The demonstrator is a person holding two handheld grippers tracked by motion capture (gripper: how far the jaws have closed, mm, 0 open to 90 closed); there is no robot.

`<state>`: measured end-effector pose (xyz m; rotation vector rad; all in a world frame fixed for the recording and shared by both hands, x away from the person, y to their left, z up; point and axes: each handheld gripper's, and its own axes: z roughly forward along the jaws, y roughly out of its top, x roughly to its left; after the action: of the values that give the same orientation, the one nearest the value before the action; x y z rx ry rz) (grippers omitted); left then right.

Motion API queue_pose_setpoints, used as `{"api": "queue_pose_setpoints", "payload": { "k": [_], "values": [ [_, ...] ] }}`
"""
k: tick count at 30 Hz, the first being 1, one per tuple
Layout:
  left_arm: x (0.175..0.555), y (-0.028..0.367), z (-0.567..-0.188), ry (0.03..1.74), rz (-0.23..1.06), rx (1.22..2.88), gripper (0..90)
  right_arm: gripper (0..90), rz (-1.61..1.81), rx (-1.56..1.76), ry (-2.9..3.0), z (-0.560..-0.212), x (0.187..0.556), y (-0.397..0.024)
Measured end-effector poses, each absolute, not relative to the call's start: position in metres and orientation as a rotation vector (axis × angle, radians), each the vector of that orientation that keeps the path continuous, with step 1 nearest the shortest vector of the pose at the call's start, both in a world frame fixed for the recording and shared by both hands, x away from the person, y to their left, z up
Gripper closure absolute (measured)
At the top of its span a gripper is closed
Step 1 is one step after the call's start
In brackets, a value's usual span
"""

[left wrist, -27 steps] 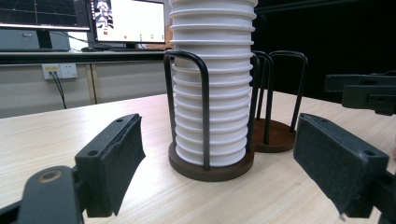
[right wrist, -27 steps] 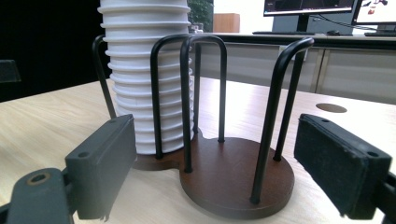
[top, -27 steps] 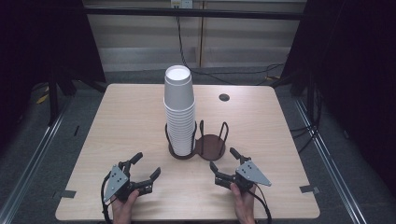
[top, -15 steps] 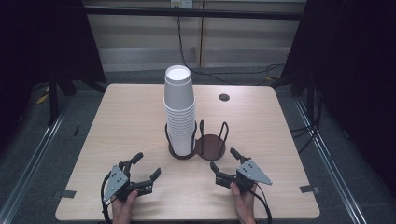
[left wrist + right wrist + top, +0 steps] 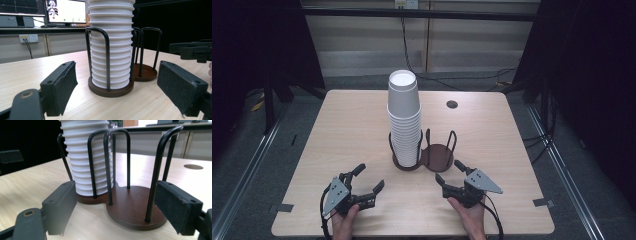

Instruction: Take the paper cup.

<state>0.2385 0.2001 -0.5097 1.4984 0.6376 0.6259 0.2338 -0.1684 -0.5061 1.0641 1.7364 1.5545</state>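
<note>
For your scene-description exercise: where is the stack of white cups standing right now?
In the high view the stack of white cups stands mid-table in the left ring of the wire cup holder, beyond both grippers.

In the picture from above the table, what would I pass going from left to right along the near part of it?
Left gripper with its fingers apart → stack of white cups in the left half of the wire holder → empty right half of the holder → right gripper, fingers also apart.
</note>
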Motion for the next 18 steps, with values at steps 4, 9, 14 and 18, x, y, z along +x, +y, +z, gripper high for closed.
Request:
{"api": "queue_pose_setpoints", "payload": {
  "k": [4, 9, 14, 18],
  "values": [
    [0.238, 0.200, -0.510, 0.638, 0.624, 1.496, 15.8, 22.1, 1.565, 1.060, 1.770, -0.504, 0.236, -0.169],
    [0.239, 0.200, -0.510, 0.637, 0.625, 1.498, 15.8, 23.9, 1.569, 1.042, 1.811, -0.495, 0.238, -0.170],
    [0.239, 0.200, -0.510, 0.637, 0.625, 1.498, 15.8, 25.9, 1.611, 1.012, 1.831, -0.484, 0.240, -0.170],
    [0.239, 0.200, -0.510, 0.636, 0.625, 1.499, 15.8, 23.4, 1.592, 1.000, 1.854, -0.478, 0.243, -0.168]
  ]
}}
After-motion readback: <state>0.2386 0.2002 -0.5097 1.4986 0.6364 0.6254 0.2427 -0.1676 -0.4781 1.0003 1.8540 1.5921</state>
